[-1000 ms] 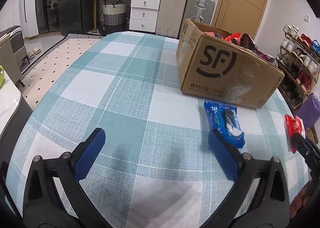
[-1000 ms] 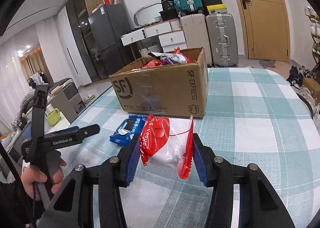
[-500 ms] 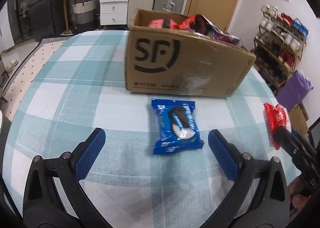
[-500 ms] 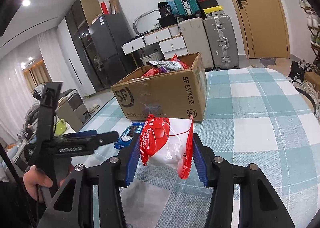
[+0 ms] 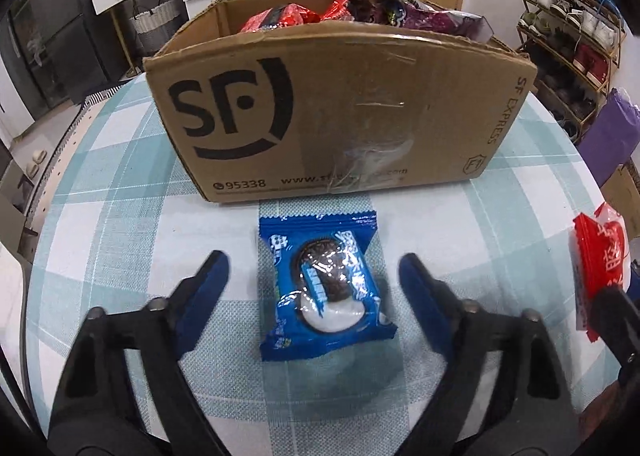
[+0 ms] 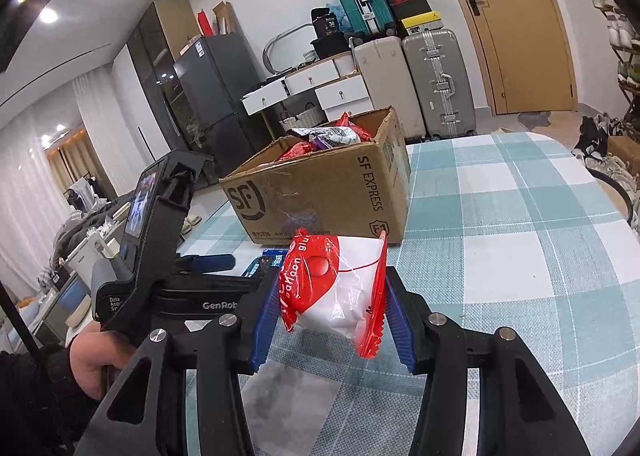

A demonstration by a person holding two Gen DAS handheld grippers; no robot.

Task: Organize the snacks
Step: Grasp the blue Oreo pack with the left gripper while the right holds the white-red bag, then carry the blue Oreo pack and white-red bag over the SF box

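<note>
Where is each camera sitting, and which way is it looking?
Left wrist: sits on the left gripper, tilted down at the blue cookie packet between its closing jaws, not yet touched; only the blue fingers show.
Right wrist: sits on the right gripper, looking across the checked table; it is shut on the red and white snack packet, and a hand shows at left.
Both see: the cardboard box, both packets.

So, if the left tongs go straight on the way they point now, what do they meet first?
Most likely the blue cookie packet, lying on the tablecloth between the closing left tongs, which are not yet touching it.
</note>
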